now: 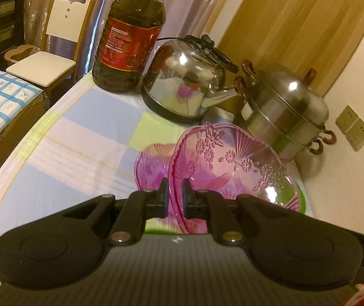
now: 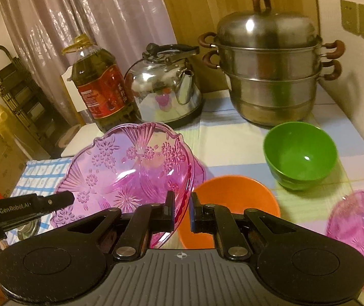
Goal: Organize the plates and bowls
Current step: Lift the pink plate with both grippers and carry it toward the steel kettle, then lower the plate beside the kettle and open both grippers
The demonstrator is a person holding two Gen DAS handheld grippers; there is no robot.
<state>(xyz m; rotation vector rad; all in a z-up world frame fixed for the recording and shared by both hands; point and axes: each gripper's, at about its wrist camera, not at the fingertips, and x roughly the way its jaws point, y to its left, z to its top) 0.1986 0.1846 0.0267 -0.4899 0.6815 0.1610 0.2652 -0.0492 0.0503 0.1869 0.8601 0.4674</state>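
A pink glass plate [image 2: 120, 176] is held off the bench [image 2: 222, 140] by both tongs at once. Its rim is clamped between the pads of the left tongs [image 1: 174, 199] in the left wrist view, and its opposite edge is pinched by the right tongs [image 2: 182, 211]. A second pink dish [image 1: 151, 163] is seen lying on the bench behind it. An orange bowl [image 2: 233, 201] and a green bowl [image 2: 299, 153] are set near each other on the checked cloth, with another pink dish [image 2: 360, 234] at the right edge. A kettle [image 2: 164, 94], an oil bottle [image 2: 100, 89] and a steamer pot [image 2: 268, 74] are lined up at the back.
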